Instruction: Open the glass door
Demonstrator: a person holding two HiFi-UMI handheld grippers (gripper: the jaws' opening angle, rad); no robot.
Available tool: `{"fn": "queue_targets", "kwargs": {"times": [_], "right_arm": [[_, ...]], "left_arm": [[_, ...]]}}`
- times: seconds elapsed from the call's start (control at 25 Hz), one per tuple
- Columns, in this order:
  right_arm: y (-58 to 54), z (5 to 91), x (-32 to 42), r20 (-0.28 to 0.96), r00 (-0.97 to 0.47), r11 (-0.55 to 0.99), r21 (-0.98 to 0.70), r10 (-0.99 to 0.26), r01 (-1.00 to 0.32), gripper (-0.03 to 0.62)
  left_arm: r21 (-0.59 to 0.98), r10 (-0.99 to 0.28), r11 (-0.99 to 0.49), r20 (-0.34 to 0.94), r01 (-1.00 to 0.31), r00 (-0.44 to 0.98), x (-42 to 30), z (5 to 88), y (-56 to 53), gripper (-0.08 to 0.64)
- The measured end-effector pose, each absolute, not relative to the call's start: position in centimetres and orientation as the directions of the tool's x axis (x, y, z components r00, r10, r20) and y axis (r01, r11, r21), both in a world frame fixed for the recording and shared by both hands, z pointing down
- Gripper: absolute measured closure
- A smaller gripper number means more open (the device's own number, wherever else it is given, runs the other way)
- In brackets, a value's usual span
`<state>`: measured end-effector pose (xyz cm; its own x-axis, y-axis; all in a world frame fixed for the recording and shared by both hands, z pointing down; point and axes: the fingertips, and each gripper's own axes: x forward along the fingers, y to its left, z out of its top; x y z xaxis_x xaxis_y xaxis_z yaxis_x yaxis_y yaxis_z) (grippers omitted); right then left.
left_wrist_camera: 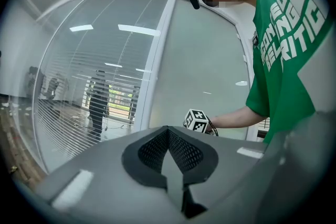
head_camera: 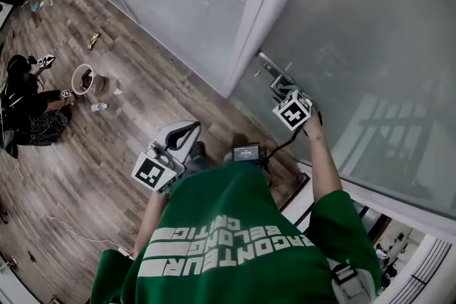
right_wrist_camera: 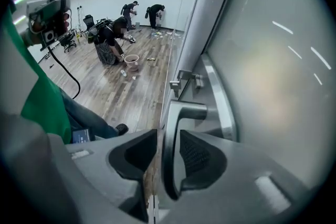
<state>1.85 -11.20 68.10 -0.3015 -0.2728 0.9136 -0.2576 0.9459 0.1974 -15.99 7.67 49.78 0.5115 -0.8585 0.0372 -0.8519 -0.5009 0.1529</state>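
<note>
Right gripper: jaws spread wide, pointing steeply down. The door handle stands between them and neither pad is pressing on it. It lies closer to the right-hand pad than the left.

Left gripper: jaws together, nothing in them, held off to the side and well back from the door.

Risk, as I judge it:
- The lever is smooth, rounded metal. A clamp that lands off-centre could skid along or off it once it is pushed down.
- If the jaws close lightly or too near the tip, the latch may not free, and a pull would then drag on a door that hasn't unlatched.

Glass door, just past the jaws: frosted pane, closed, with a metal plate along its edge. A latch fitting sits further along, then the pale frame post.
</note>
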Motion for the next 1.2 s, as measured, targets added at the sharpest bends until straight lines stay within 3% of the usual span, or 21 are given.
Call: {"fn": "queue_targets", "kwargs": {"times": [0.08,0.28,0.36,0.52,0.96,1.2], "right_arm": [[-11.0,68.7,2.3,0.932,-0.27,0.95,0.173,-0.244,-0.262,0.476],[-11.3,72.2,4.1,0.973,-0.173,0.947,0.092,-0.151,-0.308,0.599],[-11.9,72.8,3.6,0.971,-0.165,0.956,0.125,-0.173,-0.266,0.599],[-11.3,73.0,5.6,0.987,-0.013,0.961,0.153,-0.16,-0.231,0.6],[-11.0,73.2,3.6,0.988,-0.093,0.976,0.104,-0.123,-0.191,0.6],[-11.2,74.7,2.7,0.975,-0.201,0.979,0.059,-0.099,-0.197,0.6]], "left_arm": [[0.164,-0.861,-0.495,0.04,-0.853,0.507,-15.6,49.5,7.8,0.546],[0.173,-0.898,-0.427,0.039,-0.888,0.439,-15.1,50.8,7.3,0.546],[0.176,-0.912,-0.398,0.029,-0.9,0.409,-15.3,50.8,7.5,0.546],[0.178,-0.93,-0.358,0.018,-0.917,0.366,-16.1,50.7,8.0,0.546],[0.266,-0.971,-0.232,-0.001,-0.936,0.24,-21.0,51.7,8.3,0.546],[0.262,-0.947,-0.31,-0.002,-0.914,0.32,-19.0,52.3,6.3,0.546]]}}
